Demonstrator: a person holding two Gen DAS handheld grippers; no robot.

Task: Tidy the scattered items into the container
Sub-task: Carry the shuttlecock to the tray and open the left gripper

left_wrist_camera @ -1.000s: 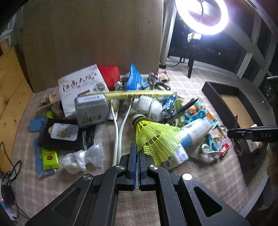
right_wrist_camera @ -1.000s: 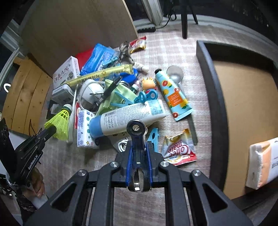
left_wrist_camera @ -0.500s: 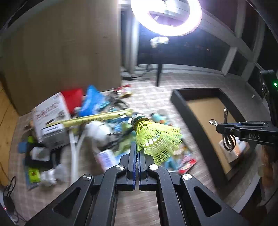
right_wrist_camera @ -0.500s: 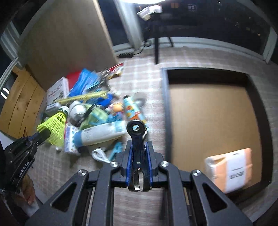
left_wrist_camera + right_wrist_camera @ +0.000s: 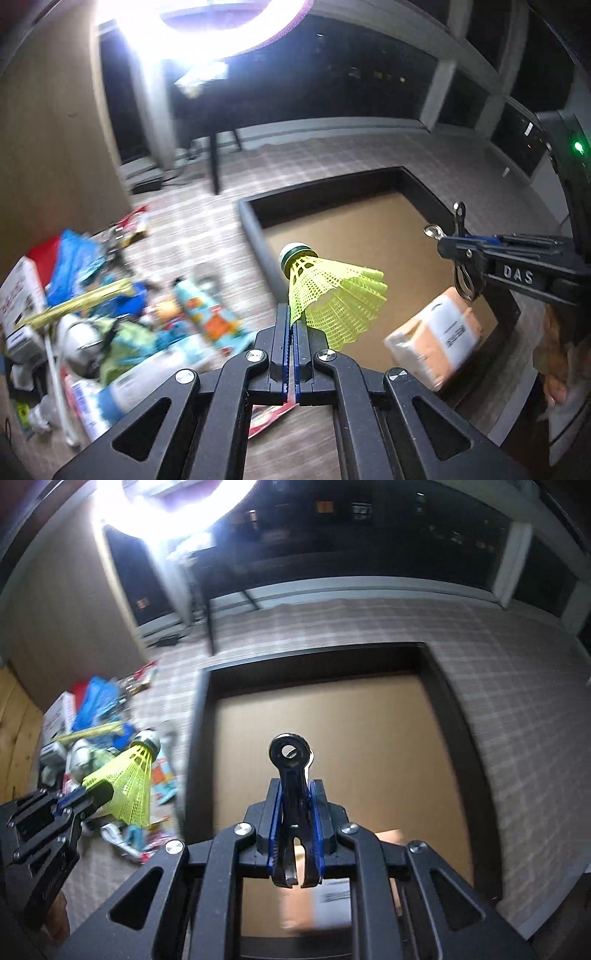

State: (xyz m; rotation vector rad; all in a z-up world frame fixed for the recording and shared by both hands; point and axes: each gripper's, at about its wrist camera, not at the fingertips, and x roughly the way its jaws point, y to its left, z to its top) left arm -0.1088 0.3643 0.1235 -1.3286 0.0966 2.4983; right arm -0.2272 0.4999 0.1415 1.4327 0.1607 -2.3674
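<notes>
Checked carpet carries the clutter at nine o'clock; our left gripper (image 5: 293,325) pinches the feather-light, crushable shuttlecock (image 5: 332,291) by its skirt edge (gently) beside the container (image 5: 461,716), while our right gripper (image 5: 295,812) clamps a stiff metal clip (image 5: 291,771).

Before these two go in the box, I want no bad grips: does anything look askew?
Yes: the shuttlecock sits crooked. The left gripper pinches only its skirt's edge, so it tilts sideways. The black clip stands straight in the right gripper, above the box.
</notes>
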